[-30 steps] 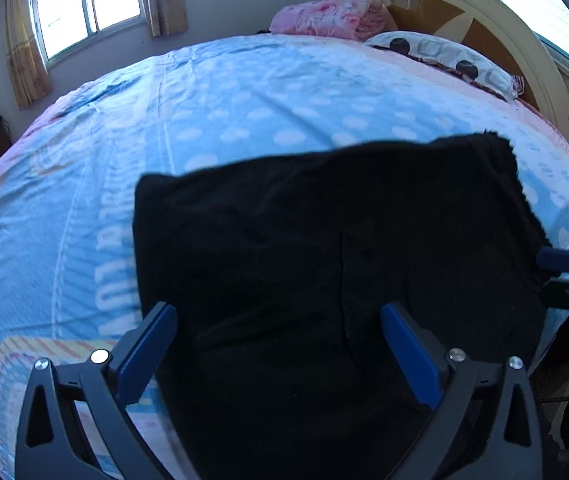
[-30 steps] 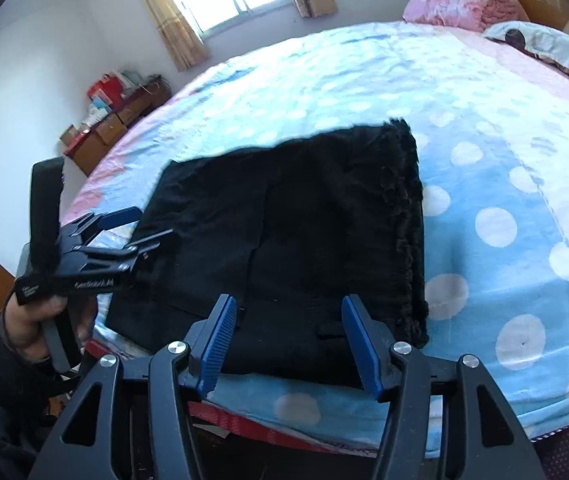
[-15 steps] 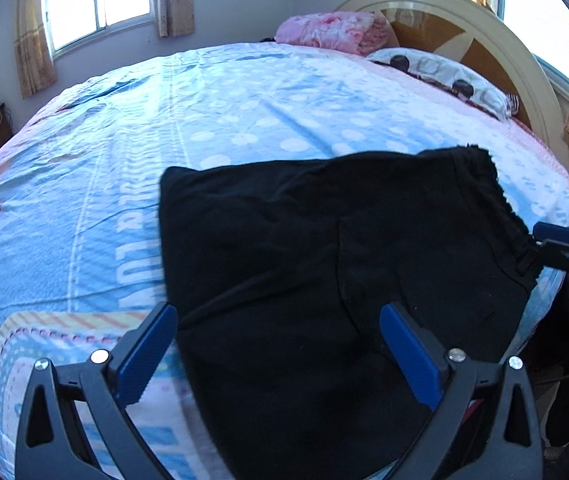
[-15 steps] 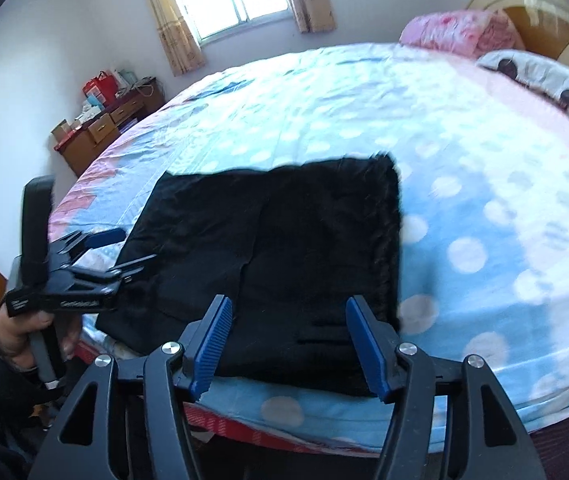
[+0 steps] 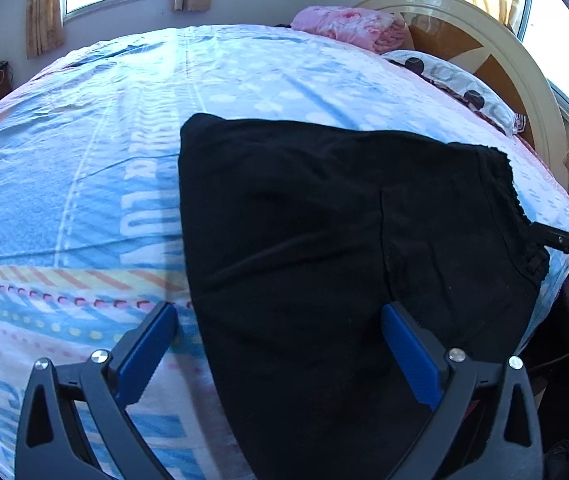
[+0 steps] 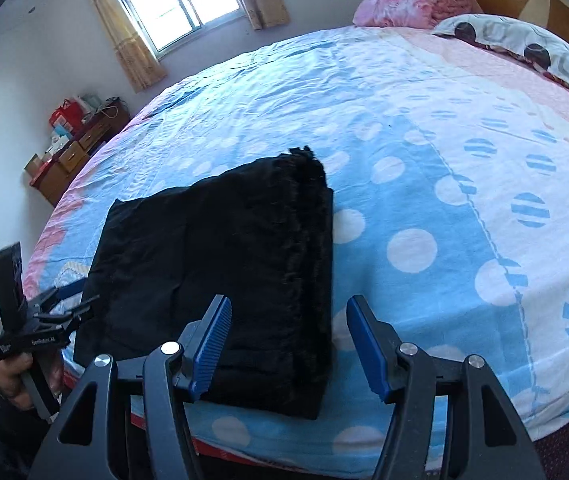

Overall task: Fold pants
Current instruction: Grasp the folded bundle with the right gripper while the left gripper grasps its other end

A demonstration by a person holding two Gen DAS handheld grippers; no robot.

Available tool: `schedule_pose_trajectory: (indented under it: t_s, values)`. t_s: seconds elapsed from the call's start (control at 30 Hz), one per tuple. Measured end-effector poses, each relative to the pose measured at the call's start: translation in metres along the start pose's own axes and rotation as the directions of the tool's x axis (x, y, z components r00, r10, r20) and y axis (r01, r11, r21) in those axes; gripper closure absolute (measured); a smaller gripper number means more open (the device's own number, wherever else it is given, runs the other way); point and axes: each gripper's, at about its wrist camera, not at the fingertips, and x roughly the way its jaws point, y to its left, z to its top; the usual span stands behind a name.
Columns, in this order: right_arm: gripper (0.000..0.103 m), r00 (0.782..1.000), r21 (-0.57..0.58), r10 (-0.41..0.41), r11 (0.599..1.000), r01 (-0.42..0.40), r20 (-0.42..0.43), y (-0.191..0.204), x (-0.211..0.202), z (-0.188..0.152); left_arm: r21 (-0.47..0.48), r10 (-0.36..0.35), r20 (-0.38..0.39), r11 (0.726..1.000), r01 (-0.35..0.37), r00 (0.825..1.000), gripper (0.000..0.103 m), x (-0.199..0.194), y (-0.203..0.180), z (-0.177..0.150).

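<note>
Hovering wide open and holding nothing, the left black-framed gripper with blue finger pads (image 5: 276, 344), its spread jaws framing the near edge of the folded black fleece pants (image 5: 324, 240) just ahead. Lying flat in a thick rectangle on the blue polka-dot bedsheet (image 6: 424, 184), those pants, sitting ahead and slightly left of the right blue-padded gripper (image 6: 288, 344). Hanging equally open and empty, that right gripper, its left pad over the fabric's near corner, its right pad over bare sheet.
</note>
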Motion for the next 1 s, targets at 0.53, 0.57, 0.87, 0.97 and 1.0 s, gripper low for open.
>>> schedule_pose_trajectory:
  t_s: [0.53, 0.57, 0.87, 0.97, 1.0]
  values:
    - [0.041, 0.994, 0.047, 0.106, 0.993, -0.105, -0.023, -0.007, 0.039, 0.015, 0.053, 0.021, -0.017, 0.998, -0.020, 1.000, 0.000, 0.015, -0.006, 0.011]
    - [0.041, 0.993, 0.042, 0.117, 0.992, -0.116, -0.022, -0.006, 0.039, 0.014, 0.052, 0.021, -0.020, 0.998, -0.020, 1.000, 0.000, 0.015, -0.006, 0.011]
    - [0.043, 0.994, 0.040, 0.112, 0.993, -0.111, -0.017, -0.004, 0.049, 0.019, 0.040, 0.032, -0.024, 0.999, -0.031, 0.999, 0.000, 0.019, -0.005, 0.015]
    - [0.044, 0.998, -0.014, 0.060, 0.998, -0.060, -0.025, 0.008, 0.048, 0.016, 0.051, 0.042, -0.015, 0.998, -0.041, 0.999, 0.000, 0.020, -0.006, 0.015]
    - [0.044, 0.998, -0.011, 0.061, 0.998, -0.061, -0.026, 0.006, 0.049, 0.017, 0.050, 0.040, -0.009, 0.998, -0.040, 0.999, 0.000, 0.021, -0.006, 0.015]
